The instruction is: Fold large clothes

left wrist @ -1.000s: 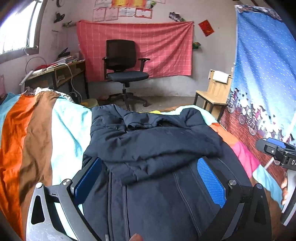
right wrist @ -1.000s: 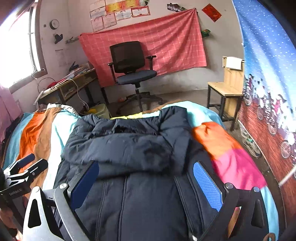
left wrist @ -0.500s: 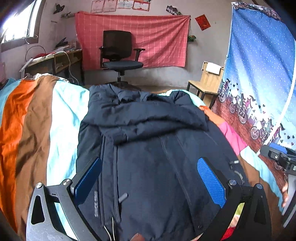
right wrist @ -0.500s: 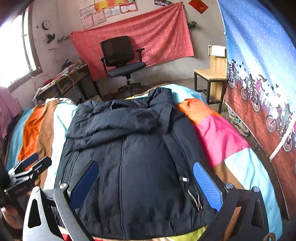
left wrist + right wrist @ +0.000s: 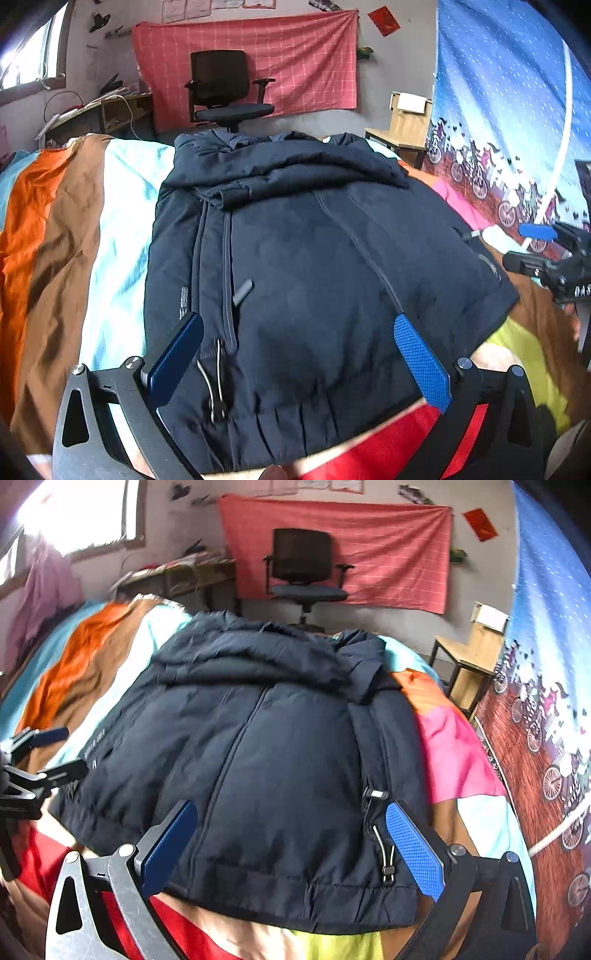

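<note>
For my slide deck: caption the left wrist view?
Open left gripper hovering above the hem of a navy jacket spread on a striped bedspread.

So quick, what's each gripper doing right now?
Left gripper: open, empty, over the jacket.
Right gripper: open, empty, over the jacket.

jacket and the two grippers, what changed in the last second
Both grippers pulled back toward the near edge of the bed: a second ago they hung over the jacket's middle, now its hem lies between the fingers of the left gripper and of the right gripper. Nothing was grasped or released. Both stayed open, and the jacket stayed put, sleeves folded across its chest.
</note>
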`<state>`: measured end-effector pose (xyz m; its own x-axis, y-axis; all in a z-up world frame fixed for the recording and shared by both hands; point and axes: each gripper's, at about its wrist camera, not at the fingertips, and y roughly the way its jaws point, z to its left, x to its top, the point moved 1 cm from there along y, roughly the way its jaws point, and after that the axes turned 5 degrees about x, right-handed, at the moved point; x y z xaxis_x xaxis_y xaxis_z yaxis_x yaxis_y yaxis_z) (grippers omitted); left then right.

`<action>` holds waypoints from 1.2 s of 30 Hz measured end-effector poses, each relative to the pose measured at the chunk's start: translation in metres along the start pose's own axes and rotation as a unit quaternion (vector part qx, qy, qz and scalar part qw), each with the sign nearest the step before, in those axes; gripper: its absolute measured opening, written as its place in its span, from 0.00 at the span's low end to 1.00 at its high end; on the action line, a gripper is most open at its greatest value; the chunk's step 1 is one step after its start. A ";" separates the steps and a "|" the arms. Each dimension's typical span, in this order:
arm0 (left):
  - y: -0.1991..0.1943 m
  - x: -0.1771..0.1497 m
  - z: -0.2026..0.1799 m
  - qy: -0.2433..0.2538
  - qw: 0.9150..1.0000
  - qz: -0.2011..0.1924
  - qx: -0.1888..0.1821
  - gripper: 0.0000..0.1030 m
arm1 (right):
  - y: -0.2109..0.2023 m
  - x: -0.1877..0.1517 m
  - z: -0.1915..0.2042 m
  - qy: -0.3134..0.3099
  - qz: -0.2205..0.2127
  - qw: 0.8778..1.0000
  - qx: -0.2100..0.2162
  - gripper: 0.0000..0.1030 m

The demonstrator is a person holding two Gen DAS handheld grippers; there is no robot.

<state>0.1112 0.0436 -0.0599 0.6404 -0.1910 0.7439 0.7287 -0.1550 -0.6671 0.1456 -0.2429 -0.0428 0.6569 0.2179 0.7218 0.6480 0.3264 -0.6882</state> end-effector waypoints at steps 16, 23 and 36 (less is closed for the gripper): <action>0.015 -0.062 -0.007 0.093 0.993 0.066 0.034 0.98 | 0.026 -0.070 -0.028 -0.080 0.104 0.991 0.010 1.00; 0.017 -0.077 -0.008 0.117 0.989 0.076 0.042 0.98 | 0.035 -0.086 -0.031 -0.132 0.108 0.985 -0.002 1.00; 0.034 -0.103 -0.023 0.197 0.964 0.062 0.167 0.99 | 0.049 -0.124 -0.029 -0.257 0.095 0.960 -0.060 1.00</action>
<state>0.0643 0.0363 -0.1600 0.6338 -0.5519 0.5419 0.7320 0.2014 -0.6509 0.1073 -0.2809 -0.1688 0.5096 0.6983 0.5026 0.5957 0.1352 -0.7918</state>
